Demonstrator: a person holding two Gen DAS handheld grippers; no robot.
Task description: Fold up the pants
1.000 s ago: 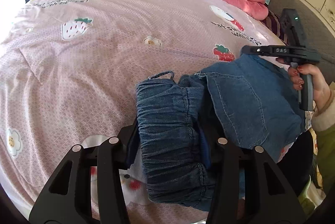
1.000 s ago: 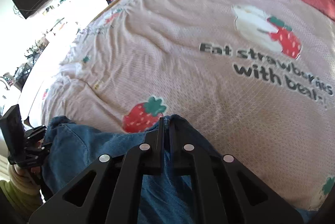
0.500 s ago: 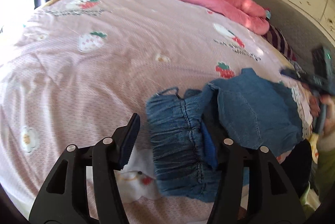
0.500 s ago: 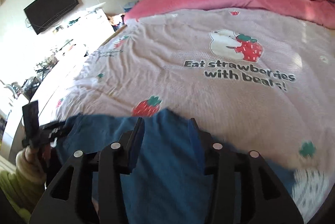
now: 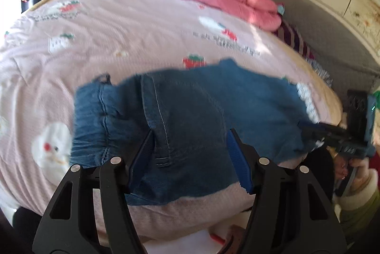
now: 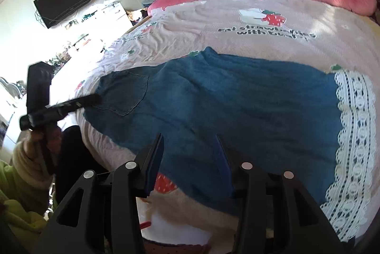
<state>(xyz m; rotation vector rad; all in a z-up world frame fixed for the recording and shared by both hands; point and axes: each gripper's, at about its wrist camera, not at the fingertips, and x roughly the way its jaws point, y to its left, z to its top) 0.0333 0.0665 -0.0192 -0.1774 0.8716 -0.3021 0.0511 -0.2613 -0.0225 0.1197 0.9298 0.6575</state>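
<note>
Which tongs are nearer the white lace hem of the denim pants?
Right. The right tongs hover open over the denim pants beside the lace hem; the left tongs, also open, are over the waistband end.

The blue denim pants (image 6: pixel 237 106) lie flat across the pink bedspread, just ahead of the right claw (image 6: pixel 190 159), gathered waistband to its left, white lace-trimmed hem to its right, back pocket showing.

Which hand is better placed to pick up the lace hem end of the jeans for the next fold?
Right. The right gripper hangs open near the lace hem of the jeans; the left gripper is over the waistband.
</note>
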